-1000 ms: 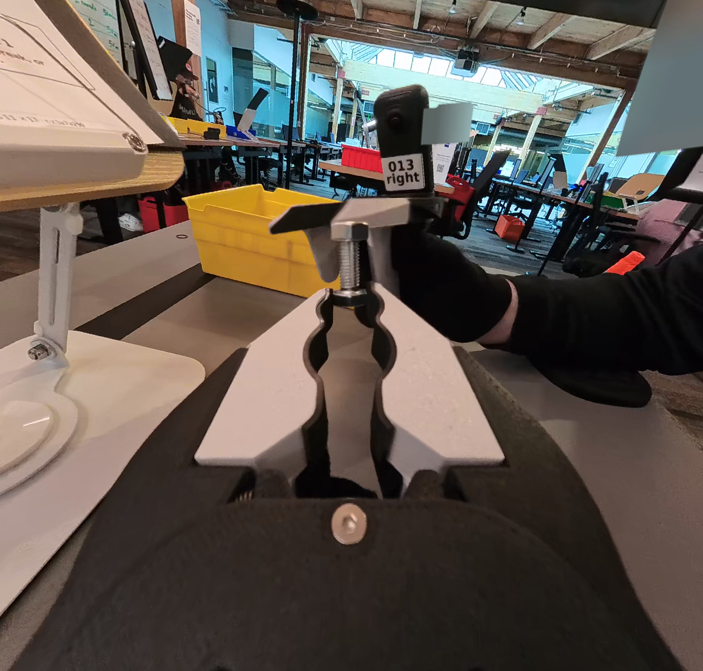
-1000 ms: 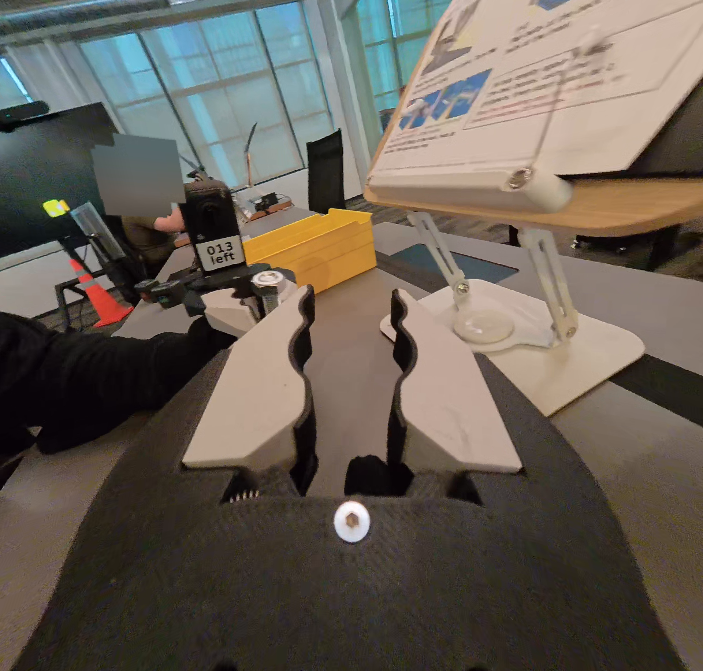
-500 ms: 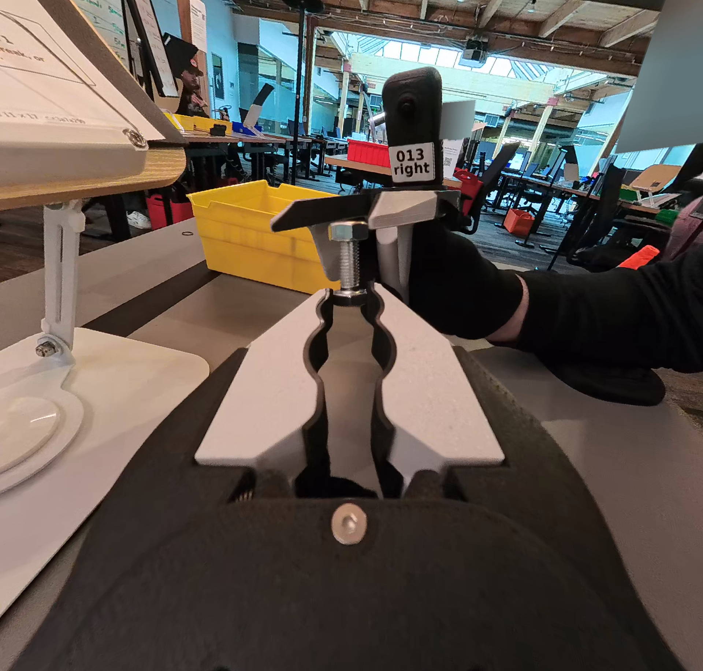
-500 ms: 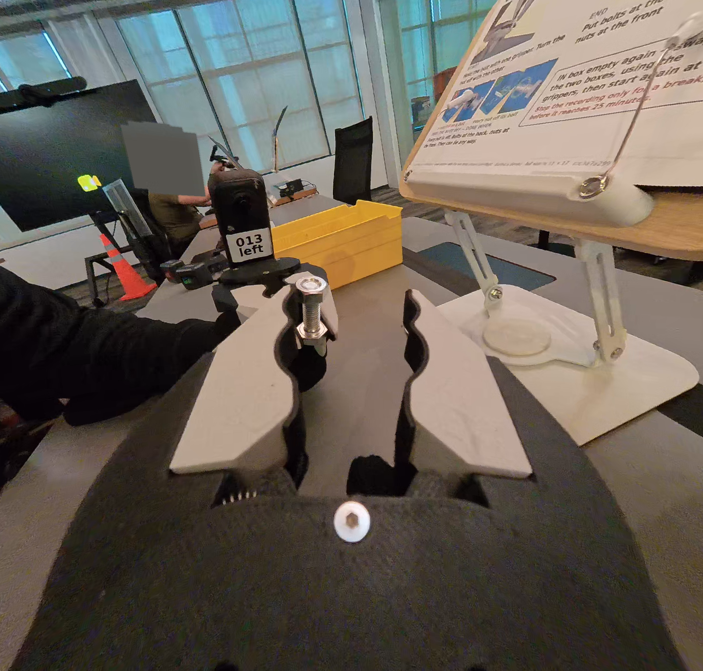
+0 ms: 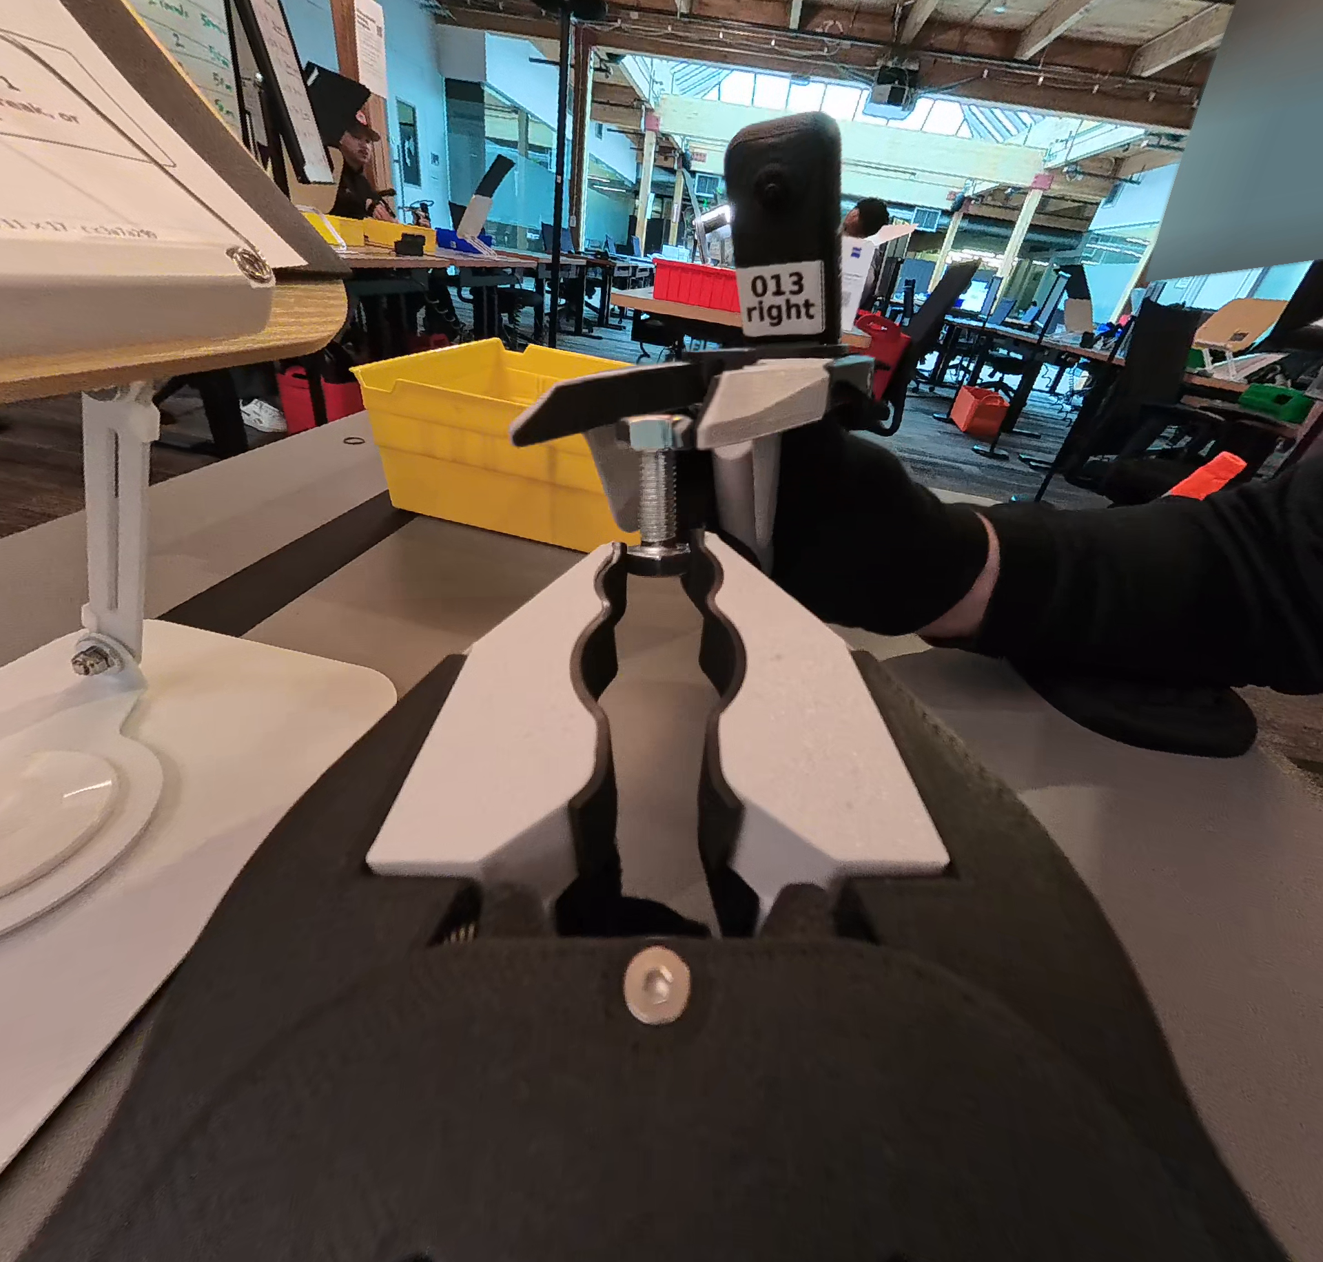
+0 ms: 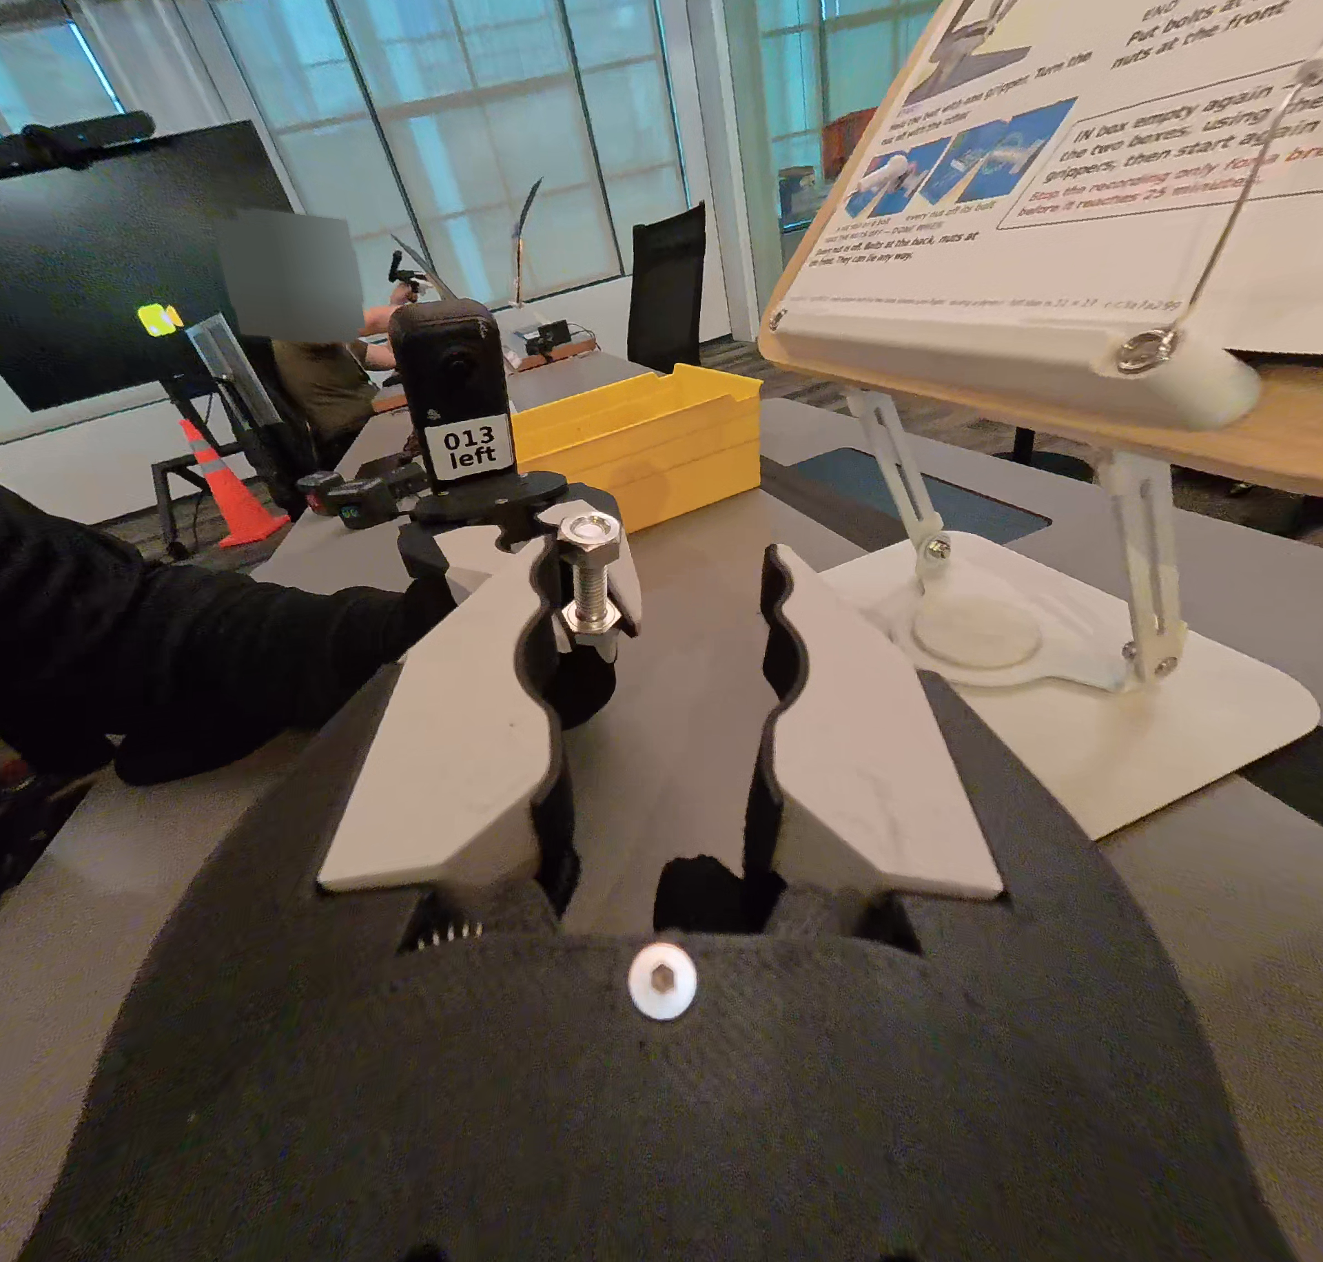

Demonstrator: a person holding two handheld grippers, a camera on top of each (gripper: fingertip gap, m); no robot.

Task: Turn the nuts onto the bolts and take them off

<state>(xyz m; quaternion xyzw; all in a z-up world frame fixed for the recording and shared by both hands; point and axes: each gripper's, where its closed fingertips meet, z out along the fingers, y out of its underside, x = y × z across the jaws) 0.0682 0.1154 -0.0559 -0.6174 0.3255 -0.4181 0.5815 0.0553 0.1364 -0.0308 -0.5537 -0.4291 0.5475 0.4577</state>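
Note:
A silver bolt (image 5: 657, 490) stands upright, head up, with a nut (image 5: 655, 560) low on its thread. My left gripper (image 5: 657, 563) is shut on the nut and holds the bolt above the grey table (image 5: 444, 598). My right gripper (image 6: 655, 573) is open. The bolt (image 6: 588, 583) sits inside its gap, close to the left finger (image 6: 458, 741), and no contact shows. In the left wrist view the right gripper (image 5: 687, 397) stands level with the bolt head (image 5: 648, 433), held by a black-gloved hand (image 5: 859, 533). The left gripper also shows in the right wrist view (image 6: 594, 633).
A yellow bin (image 5: 487, 440) stands on the table behind the bolt and also shows in the right wrist view (image 6: 644, 433). A white document stand (image 5: 179, 727) with an instruction sheet is beside the grippers, and its base (image 6: 1074, 698) shows in the right wrist view. Desks and chairs fill the room behind. My two grippers' fingertips are within a few centimetres of each other.
My right gripper has moved in toward the bolt, which now shows between its open fingers. My left gripper has kept its hold and stayed nearly still.

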